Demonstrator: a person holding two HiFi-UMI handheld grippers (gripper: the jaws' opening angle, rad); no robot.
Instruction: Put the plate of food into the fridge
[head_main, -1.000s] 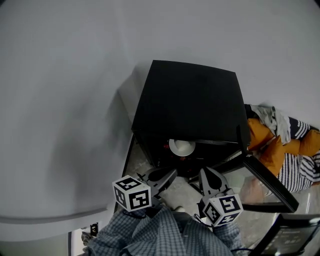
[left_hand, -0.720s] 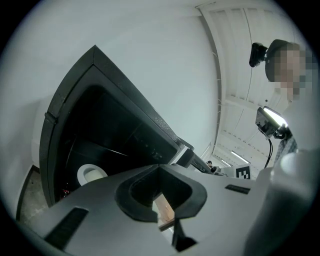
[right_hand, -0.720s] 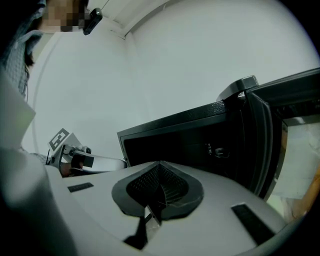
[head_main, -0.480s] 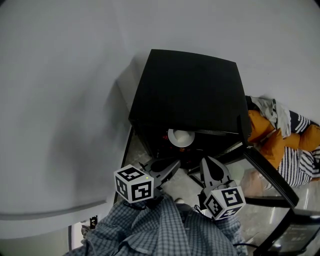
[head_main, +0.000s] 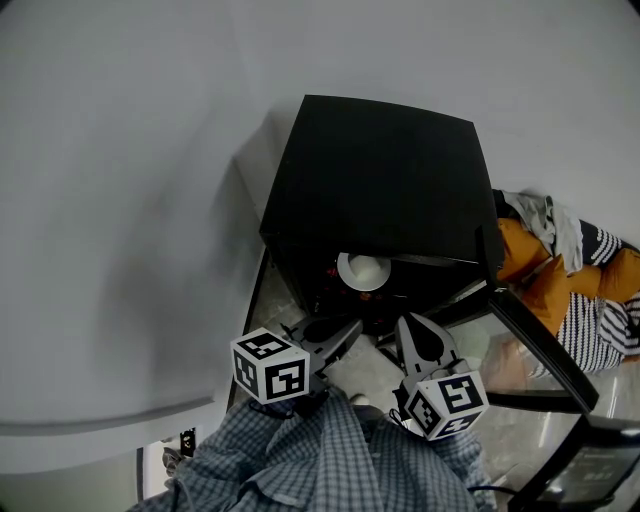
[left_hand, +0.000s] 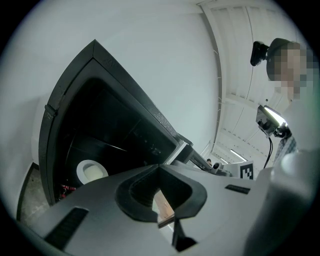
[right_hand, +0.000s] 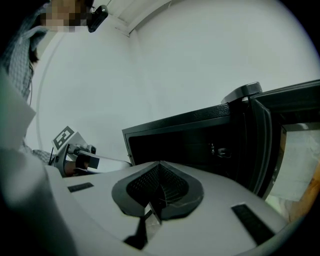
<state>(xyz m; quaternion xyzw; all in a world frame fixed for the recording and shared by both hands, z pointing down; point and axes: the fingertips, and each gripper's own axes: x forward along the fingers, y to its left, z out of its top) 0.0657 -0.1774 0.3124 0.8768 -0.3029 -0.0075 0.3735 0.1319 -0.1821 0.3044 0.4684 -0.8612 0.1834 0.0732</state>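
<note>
A small black fridge (head_main: 380, 200) stands on the floor with its door (head_main: 535, 350) swung open to the right. A white plate (head_main: 362, 270) sits inside on a shelf near the front; in the left gripper view the plate (left_hand: 92, 171) shows in the dark interior. My left gripper (head_main: 342, 336) hangs just in front of the opening, below the plate, shut and empty. My right gripper (head_main: 408, 338) is beside it, also shut with nothing held. In the gripper views the left gripper (left_hand: 160, 167) and right gripper (right_hand: 160, 165) each have their tips meeting.
A heap of orange and striped clothing (head_main: 570, 295) lies to the right of the fridge behind the open door. A pale wall (head_main: 150, 200) runs along the left and back. A checked sleeve (head_main: 310, 460) fills the bottom of the head view.
Both grippers stay shut in front of the open fridge, almost where they were. The head view has shifted slightly; the plate has not moved.
</note>
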